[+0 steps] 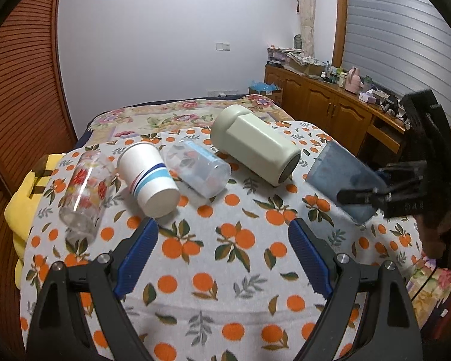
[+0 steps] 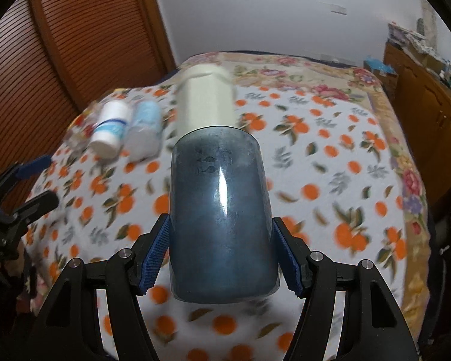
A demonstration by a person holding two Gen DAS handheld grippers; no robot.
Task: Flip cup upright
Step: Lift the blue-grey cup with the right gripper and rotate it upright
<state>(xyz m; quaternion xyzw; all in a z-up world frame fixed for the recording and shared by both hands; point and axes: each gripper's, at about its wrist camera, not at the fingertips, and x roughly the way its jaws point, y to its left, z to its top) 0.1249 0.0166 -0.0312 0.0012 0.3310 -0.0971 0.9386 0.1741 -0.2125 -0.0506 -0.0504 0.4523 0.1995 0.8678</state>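
Observation:
My right gripper is shut on a dark blue translucent cup, its blue pads pressed on both sides; the cup is lifted and tilted above the cloth. In the left wrist view the same cup hangs at the right, held by the right gripper. My left gripper is open and empty, low over the orange-print cloth. Lying on their sides in a row are a flowered glass, a white paper cup with blue stripes, a clear plastic cup and a pale green cup.
The cloth covers a table set against a bed with a floral quilt. A yellow cushion lies at the left edge. A wooden louvred door stands left, and a wooden cabinet with clutter stands right.

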